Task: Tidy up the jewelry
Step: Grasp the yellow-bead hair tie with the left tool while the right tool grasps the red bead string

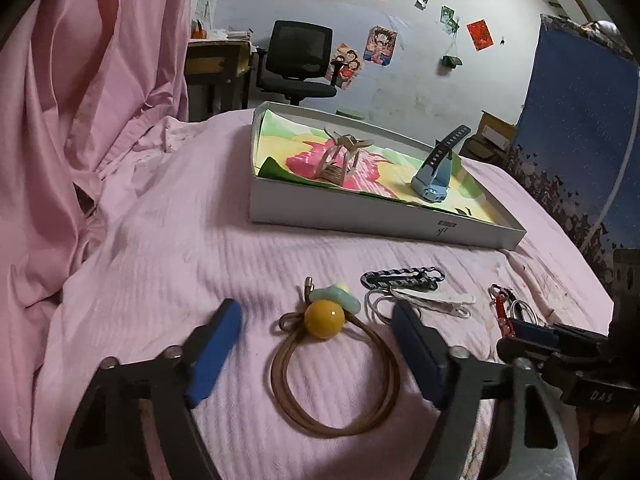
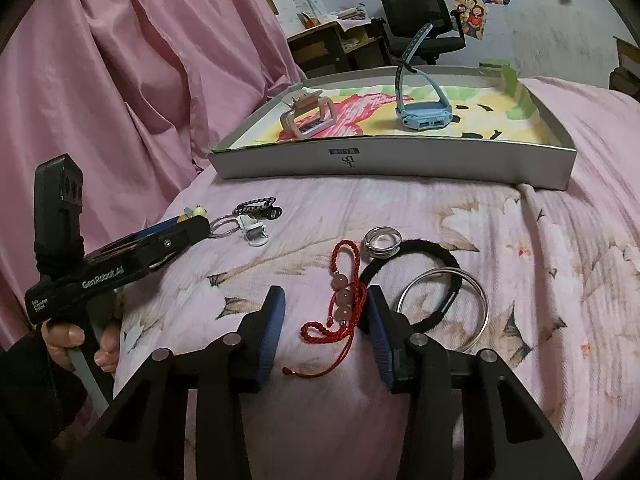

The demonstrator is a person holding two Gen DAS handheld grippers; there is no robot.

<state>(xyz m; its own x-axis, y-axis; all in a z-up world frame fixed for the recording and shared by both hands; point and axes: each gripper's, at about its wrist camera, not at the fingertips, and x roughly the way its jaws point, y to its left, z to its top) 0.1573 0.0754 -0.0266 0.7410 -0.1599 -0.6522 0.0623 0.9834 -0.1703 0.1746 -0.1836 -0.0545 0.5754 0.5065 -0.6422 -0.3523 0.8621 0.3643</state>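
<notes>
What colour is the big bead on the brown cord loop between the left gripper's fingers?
Mustard yellow bead, clearest in the left wrist view.

Home bedroom: pink bedsheet [image 1: 200, 240], desk [image 1: 218, 60], wall posters [image 1: 380, 46].

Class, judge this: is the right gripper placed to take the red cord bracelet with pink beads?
Probably yes. The right gripper is open, with the red cord bracelet with pink beads lying between its fingers and nothing covering it.

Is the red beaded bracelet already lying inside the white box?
No, the red beaded bracelet lies on the pink bedcover between the open fingers of the right gripper, outside the white box.
</notes>
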